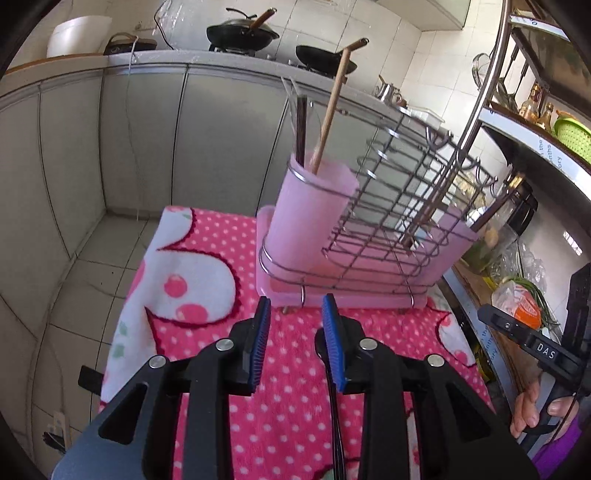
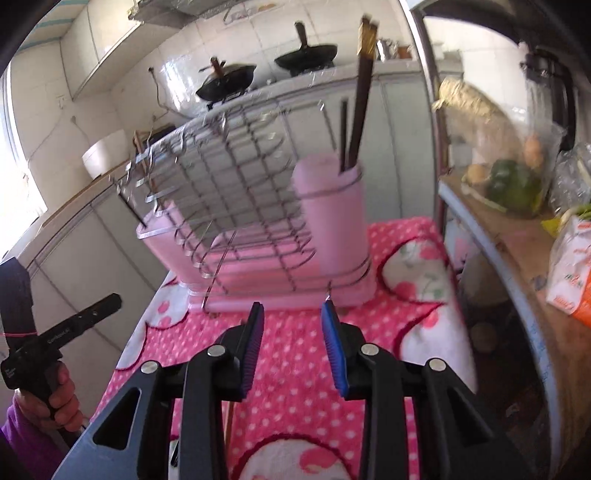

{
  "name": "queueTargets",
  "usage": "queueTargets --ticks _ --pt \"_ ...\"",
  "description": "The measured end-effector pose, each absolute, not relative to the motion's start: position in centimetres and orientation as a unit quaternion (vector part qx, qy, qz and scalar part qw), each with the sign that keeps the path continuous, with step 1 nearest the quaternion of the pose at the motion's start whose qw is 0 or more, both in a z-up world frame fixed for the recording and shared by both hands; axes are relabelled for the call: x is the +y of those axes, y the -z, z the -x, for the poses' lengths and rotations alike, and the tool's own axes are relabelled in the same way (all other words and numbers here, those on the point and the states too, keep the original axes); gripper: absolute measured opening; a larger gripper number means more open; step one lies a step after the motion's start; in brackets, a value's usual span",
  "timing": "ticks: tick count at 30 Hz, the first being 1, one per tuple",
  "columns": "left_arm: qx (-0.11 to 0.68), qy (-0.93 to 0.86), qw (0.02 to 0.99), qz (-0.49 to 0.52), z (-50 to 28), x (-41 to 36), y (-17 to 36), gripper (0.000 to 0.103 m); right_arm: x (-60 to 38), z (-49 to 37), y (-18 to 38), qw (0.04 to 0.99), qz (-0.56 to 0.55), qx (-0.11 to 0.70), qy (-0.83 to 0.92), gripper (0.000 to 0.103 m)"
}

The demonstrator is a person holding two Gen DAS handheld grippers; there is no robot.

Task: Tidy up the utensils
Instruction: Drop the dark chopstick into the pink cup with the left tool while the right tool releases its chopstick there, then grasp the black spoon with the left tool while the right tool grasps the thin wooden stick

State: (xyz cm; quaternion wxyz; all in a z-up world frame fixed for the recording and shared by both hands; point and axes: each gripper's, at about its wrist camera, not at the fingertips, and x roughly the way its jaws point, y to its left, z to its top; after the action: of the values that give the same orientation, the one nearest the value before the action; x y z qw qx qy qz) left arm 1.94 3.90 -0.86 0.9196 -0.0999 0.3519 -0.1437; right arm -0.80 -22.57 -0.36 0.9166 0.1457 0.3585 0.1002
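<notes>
One wire-and-pink-plastic utensil rack (image 1: 354, 236) is holding two pink cups (image 1: 306, 206); two black woks (image 1: 242, 33) are sitting behind. Left hand-held gripper (image 1: 295, 321) and right hand-held gripper (image 2: 291, 325) are hovering spread, pinching nothing; "DAS" label (image 1: 546, 350) is showing.

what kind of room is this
Most likely a home kitchen: two black woks sit on a stove along the tiled wall, and a wire utensil rack with a pink cup holds chopsticks.

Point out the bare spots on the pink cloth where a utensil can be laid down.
Free: the polka-dot cloth left of the pink utensil rack, and the strip between the rack's base and the left gripper. Crowded: the shelf to the right, packed with bags and vegetables.
</notes>
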Motion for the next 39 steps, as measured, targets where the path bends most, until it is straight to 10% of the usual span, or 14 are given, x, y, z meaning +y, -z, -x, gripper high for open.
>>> queueTargets --ticks 6,26,39 --pt "0.425 0.181 0.883 0.085 -2.6 1.2 4.3 0.018 -19.7 -1.2 3.6 0.881 -0.147 0.425 -0.143 0.009" --pt "0.548 0.178 0.816 0.044 -5.1 -3.7 10.5 0.007 -12.7 -8.0 10.1 0.825 -0.151 0.519 -0.162 0.023" --pt "0.546 0.153 0.819 0.081 -3.8 -1.2 10.0 0.006 -14.5 -7.3 10.1 0.832 -0.172 0.511 -0.134 0.007"
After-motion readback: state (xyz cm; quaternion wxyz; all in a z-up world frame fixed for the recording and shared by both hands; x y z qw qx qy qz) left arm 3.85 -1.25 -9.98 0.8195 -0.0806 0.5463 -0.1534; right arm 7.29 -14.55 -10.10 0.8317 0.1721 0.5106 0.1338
